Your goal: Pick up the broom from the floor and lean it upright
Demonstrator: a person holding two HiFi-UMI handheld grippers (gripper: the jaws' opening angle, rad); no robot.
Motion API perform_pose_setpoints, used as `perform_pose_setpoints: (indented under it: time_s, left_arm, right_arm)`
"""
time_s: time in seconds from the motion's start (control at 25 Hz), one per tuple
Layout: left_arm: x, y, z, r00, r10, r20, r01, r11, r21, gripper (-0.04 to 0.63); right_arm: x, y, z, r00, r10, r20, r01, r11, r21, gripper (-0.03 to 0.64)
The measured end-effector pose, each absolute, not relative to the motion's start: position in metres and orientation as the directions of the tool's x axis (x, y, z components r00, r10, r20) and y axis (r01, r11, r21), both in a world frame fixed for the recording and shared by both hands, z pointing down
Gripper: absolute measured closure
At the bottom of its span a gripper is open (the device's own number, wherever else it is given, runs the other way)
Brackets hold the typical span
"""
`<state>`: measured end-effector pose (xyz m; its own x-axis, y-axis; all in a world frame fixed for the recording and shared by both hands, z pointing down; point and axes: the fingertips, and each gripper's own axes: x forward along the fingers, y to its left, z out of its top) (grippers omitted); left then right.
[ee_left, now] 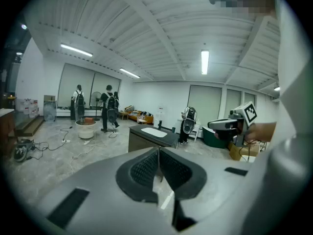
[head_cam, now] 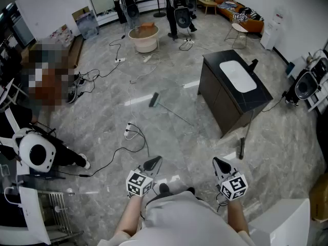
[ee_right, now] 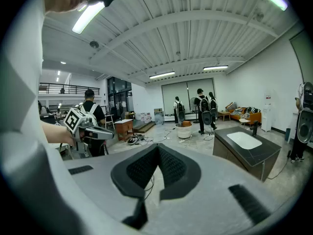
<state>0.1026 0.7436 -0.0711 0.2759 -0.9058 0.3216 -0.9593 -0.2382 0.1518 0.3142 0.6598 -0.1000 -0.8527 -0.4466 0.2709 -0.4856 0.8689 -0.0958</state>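
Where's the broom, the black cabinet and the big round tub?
broom (head_cam: 154, 100), head view, its brush head.
black cabinet (head_cam: 214, 97), head view, its dark side.
round tub (head_cam: 145, 45), head view, its outer wall.

The head camera looks steeply down from above and behind the left gripper (head_cam: 154, 163) and right gripper (head_cam: 220, 164), both near at the frame's bottom, with the floor spreading ahead of them. Each gripper camera sits just behind its own jaws and faces forward along them, almost level, into the room. All three views share the dark sink cabinet (head_cam: 215, 99) ahead of the jaws and the white tub (head_cam: 144, 40) far beyond; each gripper view also catches the other gripper alongside
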Motion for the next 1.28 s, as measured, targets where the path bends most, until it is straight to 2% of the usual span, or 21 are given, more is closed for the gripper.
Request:
perform_pose_setpoints:
  time_s: [1.0, 1.28]
  left_arm:
    - [0.175, 0.722, -0.058, 0.242, -0.909, 0.340, -0.966, -0.193, 0.172, 0.584]
    - [0.171, 0.705, -0.054, 0.243, -0.901, 0.359, -0.967, -0.194, 0.167, 0.584]
  right_arm:
    - [0.372, 0.630, -0.074, -0.870, -0.399, 0.290, -0.439, 0.894, -0.085, 0.617]
    - [0.365, 0.612, -0.069, -0.875, -0.385, 0.293, -0.428, 0.898, -0.096, 0.617]
